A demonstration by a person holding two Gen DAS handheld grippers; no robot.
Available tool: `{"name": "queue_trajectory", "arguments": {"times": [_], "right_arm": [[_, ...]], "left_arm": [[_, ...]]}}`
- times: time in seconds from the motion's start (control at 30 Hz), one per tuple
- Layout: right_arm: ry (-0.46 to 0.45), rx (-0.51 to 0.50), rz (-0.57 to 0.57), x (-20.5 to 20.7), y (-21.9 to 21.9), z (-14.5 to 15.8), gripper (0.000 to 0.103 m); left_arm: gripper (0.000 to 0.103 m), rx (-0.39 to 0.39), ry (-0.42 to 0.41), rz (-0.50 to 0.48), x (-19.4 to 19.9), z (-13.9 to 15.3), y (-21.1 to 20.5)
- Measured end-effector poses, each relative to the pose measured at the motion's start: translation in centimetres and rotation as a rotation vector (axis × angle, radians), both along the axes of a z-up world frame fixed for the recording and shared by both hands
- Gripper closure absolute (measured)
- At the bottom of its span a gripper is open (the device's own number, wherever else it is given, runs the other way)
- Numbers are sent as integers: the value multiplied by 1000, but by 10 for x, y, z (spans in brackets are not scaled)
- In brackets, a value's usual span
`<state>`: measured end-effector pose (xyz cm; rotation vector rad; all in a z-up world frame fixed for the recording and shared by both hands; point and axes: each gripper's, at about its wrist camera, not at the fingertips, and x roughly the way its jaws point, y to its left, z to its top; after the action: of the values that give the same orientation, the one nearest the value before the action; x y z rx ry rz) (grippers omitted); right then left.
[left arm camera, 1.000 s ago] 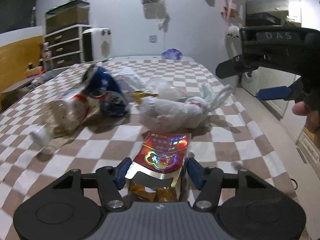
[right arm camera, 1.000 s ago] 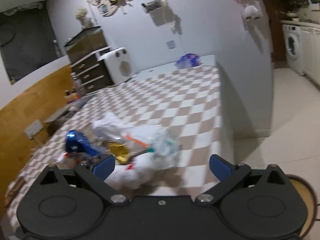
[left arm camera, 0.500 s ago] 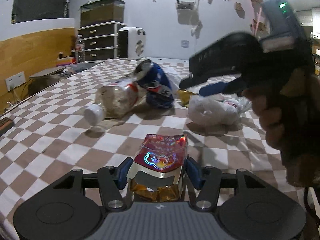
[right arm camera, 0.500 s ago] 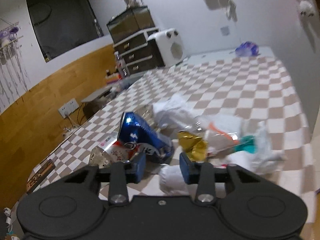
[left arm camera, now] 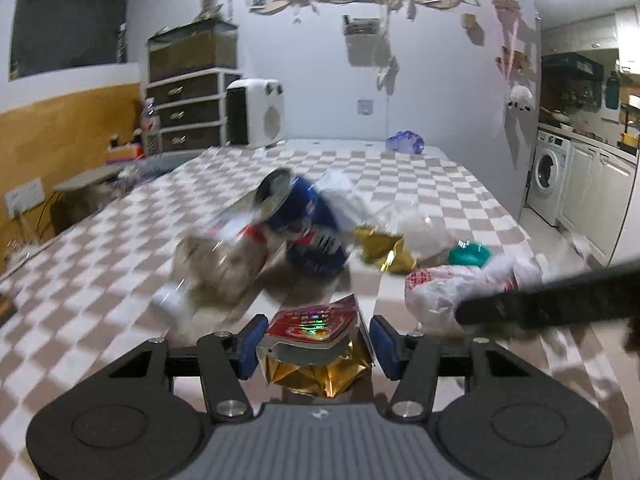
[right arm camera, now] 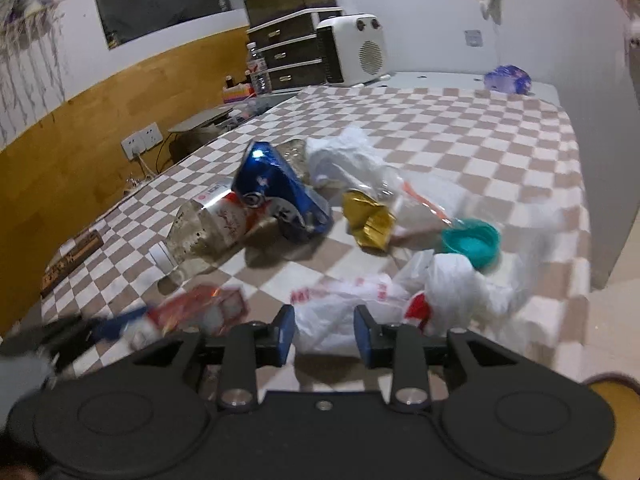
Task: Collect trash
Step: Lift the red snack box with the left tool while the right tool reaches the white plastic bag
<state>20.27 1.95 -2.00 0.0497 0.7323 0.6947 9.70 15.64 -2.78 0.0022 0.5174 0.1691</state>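
Note:
My left gripper (left arm camera: 316, 344) is shut on a red and gold packet (left arm camera: 312, 328), held just above the checked tablecloth (left arm camera: 420, 176). The same packet (right arm camera: 200, 312) shows blurred in the right wrist view. My right gripper (right arm camera: 325, 336) has narrow jaws that are closing. A white plastic bag (right arm camera: 340, 312) lies right at its tips and shows in the gap, with no clear pad contact. One right finger (left arm camera: 520, 310) crosses that bag (left arm camera: 436, 292). Behind lie a crushed blue can (right arm camera: 276, 196), a plastic bottle (right arm camera: 208, 228), a gold wrapper (right arm camera: 368, 220) and a teal lid (right arm camera: 472, 242).
A crumpled white bag (right arm camera: 344, 156) lies behind the can. A white heater (right arm camera: 354, 50) and drawers (right arm camera: 288, 52) stand at the far end, with a purple bundle (right arm camera: 508, 78) nearby. The table drops off on the right towards a washing machine (left arm camera: 548, 176). A wooden block (right arm camera: 72, 256) lies at the left edge.
My right gripper's jaws went from wide to narrow, and it swung down from beside the table to the white bag. My left gripper rose a little with the packet.

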Motion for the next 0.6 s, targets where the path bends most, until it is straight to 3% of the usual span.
{"name": "queue_trajectory", "arguments": {"times": [0.23,0.5,0.6], "right_arm": [[15,38,-61,1,-28,-5,66],[66,178,-107,-3,-64,-8,62],[63,182,-134,2,-70,-10,64]], "left_arm": [[47,-31,5,-69,47,-2,-4],[47,-126,-26,-21,64,7,21],[47,-163,-40,-28,76,17,26]]}}
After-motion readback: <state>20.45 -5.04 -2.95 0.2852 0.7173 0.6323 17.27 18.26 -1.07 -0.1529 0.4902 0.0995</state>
